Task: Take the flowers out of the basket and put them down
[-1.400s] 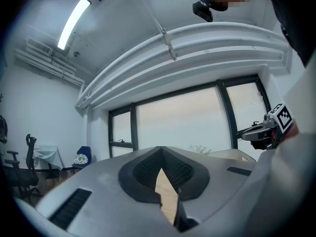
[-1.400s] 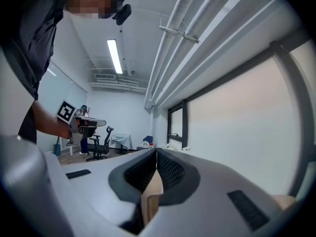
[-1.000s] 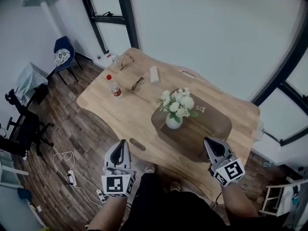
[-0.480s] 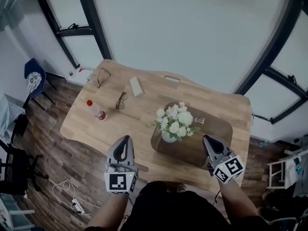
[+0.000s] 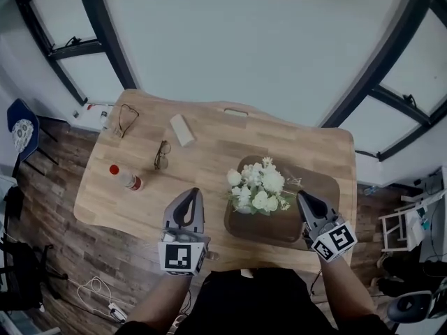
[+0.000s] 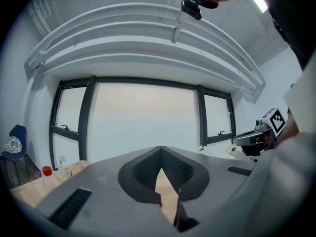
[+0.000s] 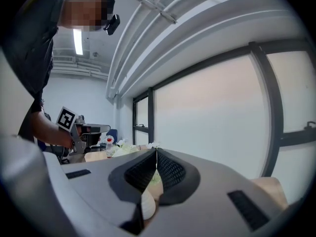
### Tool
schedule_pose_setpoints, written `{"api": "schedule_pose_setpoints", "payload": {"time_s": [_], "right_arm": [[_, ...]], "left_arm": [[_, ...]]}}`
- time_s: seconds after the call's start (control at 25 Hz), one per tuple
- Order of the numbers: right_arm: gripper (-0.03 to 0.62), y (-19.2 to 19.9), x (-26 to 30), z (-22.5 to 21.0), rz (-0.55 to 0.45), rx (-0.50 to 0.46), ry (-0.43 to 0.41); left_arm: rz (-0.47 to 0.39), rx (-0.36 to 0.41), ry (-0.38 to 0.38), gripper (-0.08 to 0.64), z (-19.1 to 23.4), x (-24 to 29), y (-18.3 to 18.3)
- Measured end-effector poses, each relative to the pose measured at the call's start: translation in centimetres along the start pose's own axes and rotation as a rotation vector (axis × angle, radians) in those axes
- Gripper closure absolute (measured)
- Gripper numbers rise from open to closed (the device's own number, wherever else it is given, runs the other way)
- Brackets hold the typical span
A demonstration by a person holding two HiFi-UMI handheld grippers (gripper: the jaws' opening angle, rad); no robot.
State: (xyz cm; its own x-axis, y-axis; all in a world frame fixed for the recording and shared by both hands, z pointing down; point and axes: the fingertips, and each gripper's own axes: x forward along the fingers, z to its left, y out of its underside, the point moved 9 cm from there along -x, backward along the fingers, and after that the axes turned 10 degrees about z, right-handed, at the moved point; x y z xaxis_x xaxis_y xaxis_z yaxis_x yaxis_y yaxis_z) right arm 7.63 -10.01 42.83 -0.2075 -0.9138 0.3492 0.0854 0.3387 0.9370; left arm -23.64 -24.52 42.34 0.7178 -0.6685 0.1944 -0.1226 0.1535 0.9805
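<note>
A bunch of white flowers in a small white vase stands upright in the dark brown basket on the wooden table. My left gripper hovers just left of the basket, shut and holding nothing. To the right of the flowers my right gripper is over the basket's right part, also shut and holding nothing. In the left gripper view the jaws meet at the tip. In the right gripper view the shut jaws point past the flowers.
On the table's left part lie a red-capped bottle, two pairs of glasses and a white box. A blue chair stands on the wood floor at the left. Windows and a pale wall run behind the table.
The view has shifted over the table, and the flowers and basket now sit closer between the two grippers. Both grippers have stayed shut and hold nothing.
</note>
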Motion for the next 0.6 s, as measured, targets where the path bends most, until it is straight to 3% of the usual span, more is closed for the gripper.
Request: {"api": "schedule_pose_setpoints", "payload": {"time_s": [0.24,0.44,0.6], "right_arm": [[0.569,2.6,2.0,-1.1,0.048,-0.004,-0.084],[0.569,5.5,4.3,-2.0,0.169,-0.003,-0.164],[0.569,6.7,6.5,-1.9,0.235,-0.083,-0.204]], "left_arm": [[0.044,0.023,0.017,0.555,-1.4,1.6,0.3],[0.059,0.003,-0.064,0.555,-1.3,1.8,1.6],[0.072,0.007,-0.1,0.555,-1.0,1.8,1.6]]}}
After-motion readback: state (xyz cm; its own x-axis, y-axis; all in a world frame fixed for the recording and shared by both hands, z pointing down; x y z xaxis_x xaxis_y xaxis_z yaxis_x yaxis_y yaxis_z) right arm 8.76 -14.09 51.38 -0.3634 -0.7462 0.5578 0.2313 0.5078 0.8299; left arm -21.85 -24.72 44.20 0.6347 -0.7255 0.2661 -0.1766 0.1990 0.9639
